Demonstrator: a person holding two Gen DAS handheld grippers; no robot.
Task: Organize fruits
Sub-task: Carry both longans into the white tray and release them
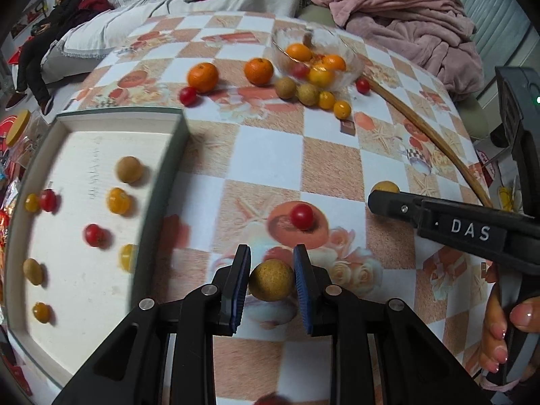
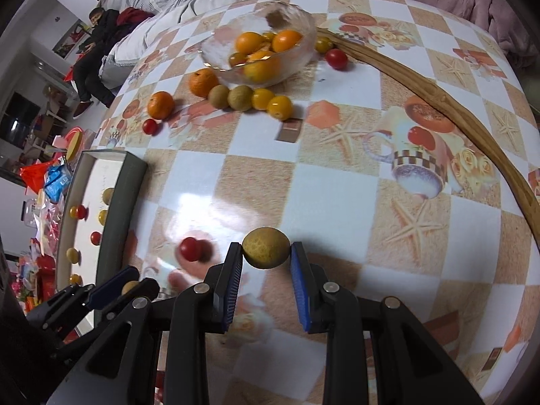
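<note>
My left gripper [image 1: 272,256] is shut on a tan longan [image 1: 271,279], held over the table right of the white tray [image 1: 84,155]. The tray holds several small fruits: longans, yellow and red tomatoes. My right gripper [image 2: 266,253] is shut on another tan longan [image 2: 266,247]; it shows in the left wrist view [image 1: 384,187] at the right. A loose red cherry tomato [image 1: 301,216] lies on the table between them, also in the right wrist view [image 2: 189,249]. A glass bowl [image 2: 297,17] with oranges stands at the far side, with more fruit beside it.
Two mandarins [image 1: 203,77] and a row of longans and yellow tomatoes [image 1: 308,93] lie by the bowl. A curved wooden stick [image 2: 438,94] runs along the table's right side. A pink blanket [image 1: 405,17] lies beyond the far edge. A person sits far left.
</note>
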